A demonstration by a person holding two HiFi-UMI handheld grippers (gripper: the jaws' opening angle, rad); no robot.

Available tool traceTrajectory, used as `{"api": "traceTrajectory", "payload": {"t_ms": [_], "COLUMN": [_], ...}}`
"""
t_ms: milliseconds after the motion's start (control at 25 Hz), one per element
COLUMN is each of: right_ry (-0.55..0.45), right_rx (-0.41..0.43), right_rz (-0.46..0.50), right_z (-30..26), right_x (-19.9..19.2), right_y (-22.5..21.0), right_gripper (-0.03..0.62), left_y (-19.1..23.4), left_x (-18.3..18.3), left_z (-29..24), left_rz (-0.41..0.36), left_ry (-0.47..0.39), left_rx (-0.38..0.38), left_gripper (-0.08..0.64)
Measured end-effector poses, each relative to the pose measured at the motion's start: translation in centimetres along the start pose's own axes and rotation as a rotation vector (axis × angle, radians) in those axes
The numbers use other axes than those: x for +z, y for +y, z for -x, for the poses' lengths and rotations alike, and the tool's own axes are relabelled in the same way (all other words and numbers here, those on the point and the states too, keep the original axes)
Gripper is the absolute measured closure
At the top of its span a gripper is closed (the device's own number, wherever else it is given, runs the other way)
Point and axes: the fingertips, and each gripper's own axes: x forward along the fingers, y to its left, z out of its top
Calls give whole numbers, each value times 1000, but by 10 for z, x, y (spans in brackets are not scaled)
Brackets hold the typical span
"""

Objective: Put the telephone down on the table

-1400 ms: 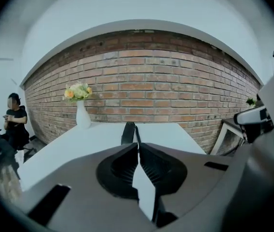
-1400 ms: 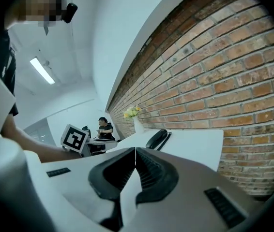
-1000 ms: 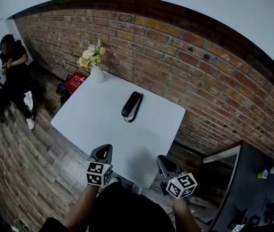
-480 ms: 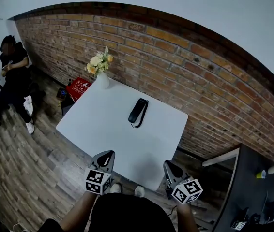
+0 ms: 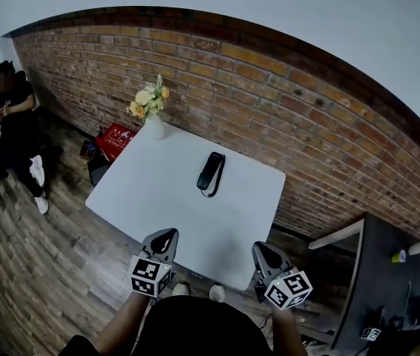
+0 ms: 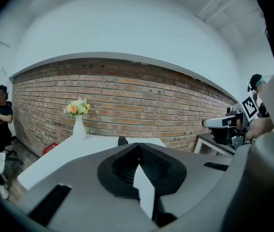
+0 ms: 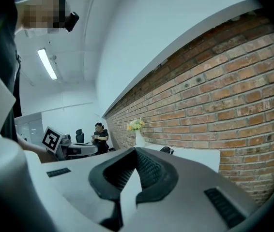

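Observation:
The black telephone (image 5: 210, 172) lies flat on the white table (image 5: 158, 199), its cord looped beside it, a little behind the table's middle. It also shows small and far off as the telephone (image 6: 122, 140) in the left gripper view and the telephone (image 7: 166, 150) in the right gripper view. My left gripper (image 5: 164, 236) hangs over the table's near edge, shut and holding nothing. My right gripper (image 5: 260, 249) is level with it off the near right corner, shut and empty too. Both are well short of the telephone.
A white vase (image 5: 153, 127) of flowers stands at the table's far left corner. A brick wall (image 5: 291, 117) runs behind the table. A red box (image 5: 116, 136) sits on the floor at left, a seated person (image 5: 13, 124) further left, a dark desk (image 5: 388, 273) at right.
The head view has shifted a little, so the table sits slightly further right and lower in it. Both grippers have sunk a bit toward my body. The telephone has stayed where it lies.

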Motion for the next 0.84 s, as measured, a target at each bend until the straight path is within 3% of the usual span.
{"api": "traceTrajectory", "payload": {"t_ms": [840], "right_ry": [25], "right_rx": [-51], "right_rz": [10], "right_z": [-8], "right_x": [-9], "right_y": [-14], "right_gripper": [571], "left_y": [11], "left_x": [-6], "left_z": [-22], "left_rz": [-9], "left_ry": [36], "left_rx": [-8], "left_gripper": [546]}}
